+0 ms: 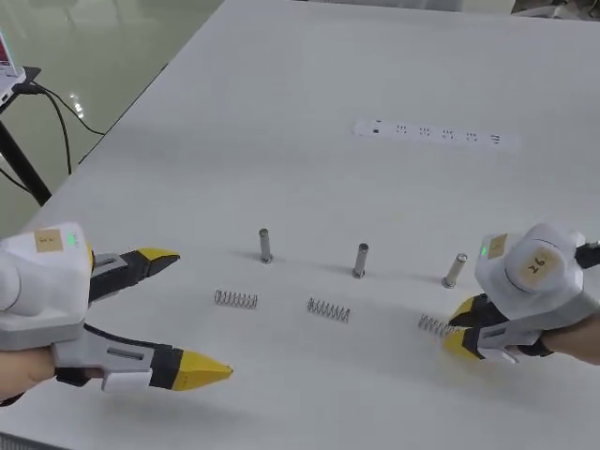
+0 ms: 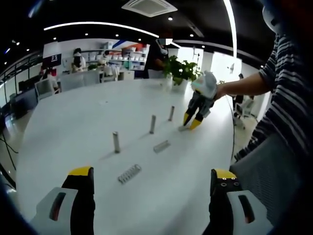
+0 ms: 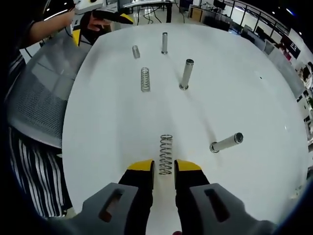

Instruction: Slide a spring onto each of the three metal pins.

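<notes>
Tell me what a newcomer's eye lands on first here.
Three short silver metal pins stand in a row on the white table, each with a coiled steel spring lying in front of it. The right yellow-tipped gripper straddles the end of the rightmost spring with narrowly parted jaws, while the left yellow-tipped gripper hangs wide open at the left.

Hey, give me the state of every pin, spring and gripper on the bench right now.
Left pin: standing, bare.
Middle pin: standing, bare.
Right pin: standing, bare.
Left spring: lying flat, untouched.
Middle spring: lying flat, untouched.
Right spring: lying flat, not on a pin.
Left gripper: open, holding nothing.
Right gripper: fingers flank one end of that spring; grip unclear.
</notes>
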